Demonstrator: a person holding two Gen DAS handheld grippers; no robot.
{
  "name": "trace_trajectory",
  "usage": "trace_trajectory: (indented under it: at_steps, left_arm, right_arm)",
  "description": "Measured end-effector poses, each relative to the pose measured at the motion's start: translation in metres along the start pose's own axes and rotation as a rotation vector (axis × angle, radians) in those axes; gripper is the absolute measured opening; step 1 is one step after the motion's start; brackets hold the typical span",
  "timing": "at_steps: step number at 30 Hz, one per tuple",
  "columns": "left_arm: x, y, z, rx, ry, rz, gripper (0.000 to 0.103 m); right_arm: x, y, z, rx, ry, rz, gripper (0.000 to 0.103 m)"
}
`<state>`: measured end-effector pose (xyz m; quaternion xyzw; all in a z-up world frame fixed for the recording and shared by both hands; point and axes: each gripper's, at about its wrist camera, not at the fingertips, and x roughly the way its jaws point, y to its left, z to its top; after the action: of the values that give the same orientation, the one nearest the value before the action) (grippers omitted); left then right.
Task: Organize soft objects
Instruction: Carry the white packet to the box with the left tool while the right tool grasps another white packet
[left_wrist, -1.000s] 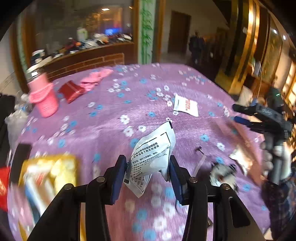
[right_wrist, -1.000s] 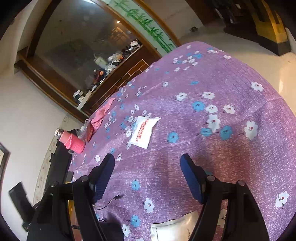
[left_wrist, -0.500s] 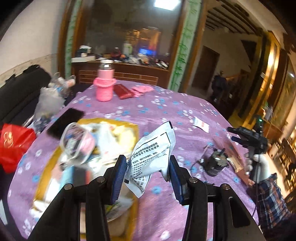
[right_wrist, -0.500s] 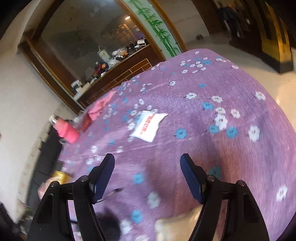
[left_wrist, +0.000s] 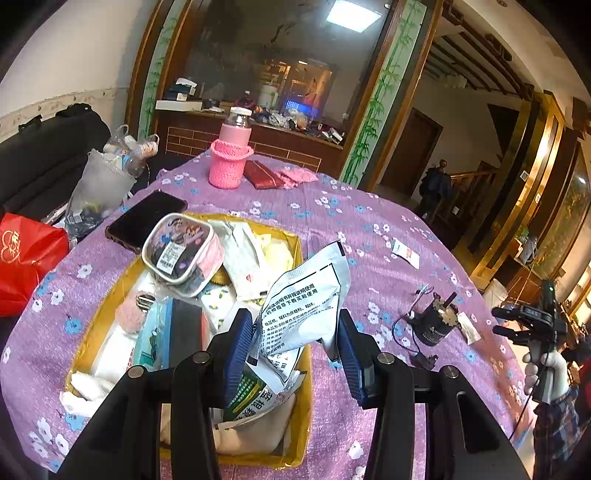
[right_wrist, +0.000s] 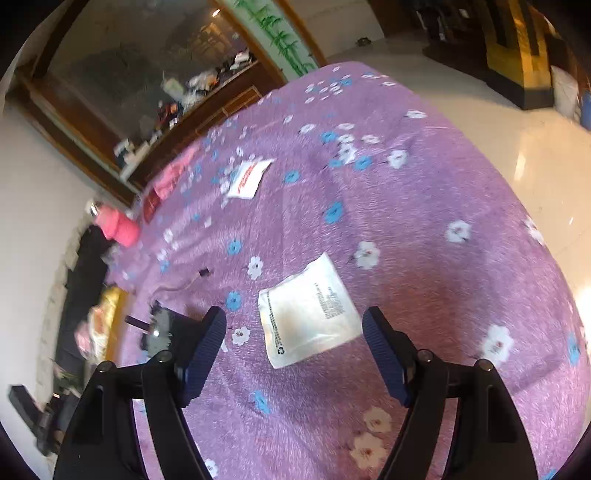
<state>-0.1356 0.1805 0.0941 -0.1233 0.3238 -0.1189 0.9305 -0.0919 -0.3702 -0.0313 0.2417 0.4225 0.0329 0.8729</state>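
My left gripper (left_wrist: 293, 349) is shut on a crumpled white printed sachet (left_wrist: 303, 302) and holds it above the right side of a yellow box (left_wrist: 303, 406) filled with soft packets and pouches. My right gripper (right_wrist: 293, 347) is open and empty, just above a flat white packet (right_wrist: 308, 314) lying on the purple flowered tablecloth (right_wrist: 406, 206). A second small white packet with red print (right_wrist: 248, 178) lies farther back; it also shows in the left wrist view (left_wrist: 405, 252). The right gripper shows at the far right of the left wrist view (left_wrist: 517, 325).
A small black motor with wires (left_wrist: 434, 325) sits right of the box. A black phone (left_wrist: 146, 219), a pink bottle in a knitted sleeve (left_wrist: 231, 158), a red wallet (left_wrist: 264, 175) and pink cloth (left_wrist: 297, 175) lie at the back. A red bag (left_wrist: 26, 258) hangs at the left edge.
My left gripper has swung left with the sachet, from over bare cloth to above the yellow box. My right gripper has dropped toward the flat white packet, which now lies between its fingers.
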Motion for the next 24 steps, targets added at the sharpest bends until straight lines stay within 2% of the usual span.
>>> trace_trajectory:
  at_steps: [3, 4, 6, 8, 10, 13, 15, 20, 24]
  left_arm:
    - [-0.001, 0.003, -0.002, 0.0, 0.01, 0.008, 0.049]
    - [-0.004, 0.004, -0.003, 0.0, 0.007, 0.017, 0.049]
    - [-0.008, 0.008, -0.004, 0.0, 0.003, 0.03, 0.049]
    - [-0.011, 0.011, -0.006, -0.001, 0.0, 0.049, 0.049]
    - [-0.009, 0.013, -0.008, 0.004, 0.006, 0.073, 0.049]
    - [-0.006, 0.014, -0.008, 0.003, 0.013, 0.085, 0.049]
    - [-0.006, 0.013, -0.007, 0.003, 0.011, 0.088, 0.049]
    - [-0.006, 0.011, -0.006, 0.007, 0.009, 0.089, 0.049]
    - [-0.007, 0.011, -0.006, 0.008, 0.006, 0.093, 0.049]
  right_arm:
    - [0.023, 0.022, 0.0, -0.148, 0.03, -0.151, 0.075]
    - [0.036, 0.029, -0.001, -0.197, 0.064, -0.201, 0.075]
    - [0.055, 0.035, -0.008, -0.242, 0.129, -0.235, 0.077]
    - [0.061, 0.045, -0.014, -0.319, 0.113, -0.272, 0.083]
    - [0.064, 0.052, -0.022, -0.379, 0.099, -0.309, 0.079]
    - [0.054, 0.049, -0.021, -0.363, 0.085, -0.275, 0.043]
    - [0.047, 0.04, -0.018, -0.314, 0.086, -0.209, 0.036]
    - [0.026, 0.036, -0.016, -0.258, 0.031, -0.123, 0.019]
    - [0.0, 0.045, -0.014, -0.259, -0.018, -0.089, 0.013]
